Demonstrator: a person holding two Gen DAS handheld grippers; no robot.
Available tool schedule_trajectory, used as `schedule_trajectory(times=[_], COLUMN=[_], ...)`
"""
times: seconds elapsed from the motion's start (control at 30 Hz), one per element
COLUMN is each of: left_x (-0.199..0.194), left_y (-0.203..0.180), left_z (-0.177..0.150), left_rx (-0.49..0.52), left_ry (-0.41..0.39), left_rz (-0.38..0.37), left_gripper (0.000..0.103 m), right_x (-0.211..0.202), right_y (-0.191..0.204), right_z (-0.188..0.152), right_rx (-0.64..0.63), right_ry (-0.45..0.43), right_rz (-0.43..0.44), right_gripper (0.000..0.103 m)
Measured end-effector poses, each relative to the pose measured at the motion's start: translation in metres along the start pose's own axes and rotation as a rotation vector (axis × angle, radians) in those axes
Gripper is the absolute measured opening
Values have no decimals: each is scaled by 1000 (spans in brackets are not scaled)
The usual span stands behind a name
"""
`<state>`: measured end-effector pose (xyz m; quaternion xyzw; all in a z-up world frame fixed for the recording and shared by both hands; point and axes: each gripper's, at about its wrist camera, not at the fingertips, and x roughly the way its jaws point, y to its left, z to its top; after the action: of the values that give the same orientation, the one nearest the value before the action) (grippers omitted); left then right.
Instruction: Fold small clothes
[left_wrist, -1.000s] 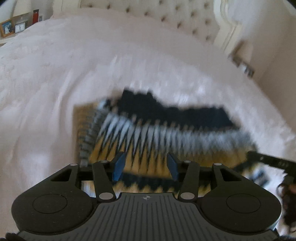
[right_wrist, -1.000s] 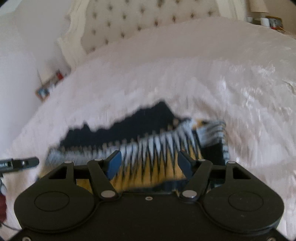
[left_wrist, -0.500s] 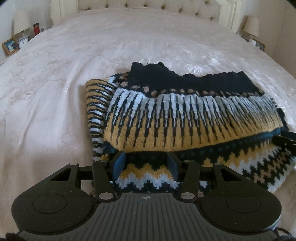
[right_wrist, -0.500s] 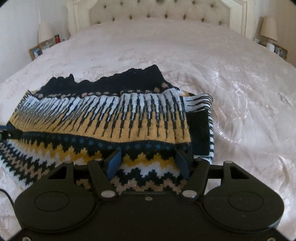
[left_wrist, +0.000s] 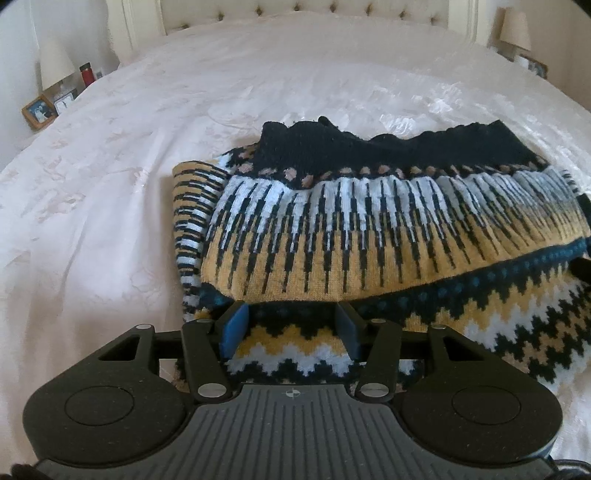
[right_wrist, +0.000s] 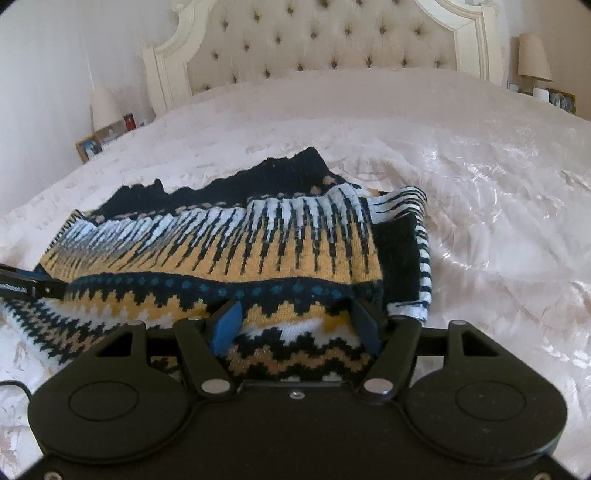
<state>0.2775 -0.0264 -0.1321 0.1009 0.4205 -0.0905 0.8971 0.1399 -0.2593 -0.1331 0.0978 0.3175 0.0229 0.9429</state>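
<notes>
A knitted sweater (left_wrist: 369, 236) with black, yellow, white and blue patterns lies folded on the white bed (left_wrist: 92, 206); it also shows in the right wrist view (right_wrist: 229, 251). My left gripper (left_wrist: 291, 325) is open, its fingers spread over the near left edge of the sweater's lower layer. My right gripper (right_wrist: 295, 321) is open over the near right edge. The left gripper's finger shows at the left edge of the right wrist view (right_wrist: 26, 286). Whether the fingers touch the cloth I cannot tell.
The tufted cream headboard (right_wrist: 325, 40) stands at the far end. Bedside tables hold lamps (left_wrist: 55, 64), a red can (left_wrist: 87, 74) and a picture frame (left_wrist: 37, 112) on the left, and a lamp (right_wrist: 533, 57) on the right.
Both grippers swung over the sweater and have settled low at its near edge. The upper layer now lies folded flat on the lower one. Both stay open.
</notes>
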Motion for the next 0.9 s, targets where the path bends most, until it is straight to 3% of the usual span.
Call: schedule_trajectory(times=[0.17, 0.43, 0.67, 0.9], left_x=[-1, -16, -44, -9], left_y=[-4, -6, -16, -53], left_z=[1, 16, 64, 101], left_rx=[-1, 8, -71, -84], left_ry=[12, 60, -24, 24], left_rz=[24, 30, -81, -118], left_gripper=[51, 49, 49, 49], right_x=[1, -7, -27, -35], right_y=[1, 0, -15, -31], right_z=[5, 12, 24, 27], right_rx=[1, 59, 169, 249], right_ry=[12, -10, -72, -64], right_rz=[19, 92, 120, 105], right_gripper=[74, 95, 98, 98])
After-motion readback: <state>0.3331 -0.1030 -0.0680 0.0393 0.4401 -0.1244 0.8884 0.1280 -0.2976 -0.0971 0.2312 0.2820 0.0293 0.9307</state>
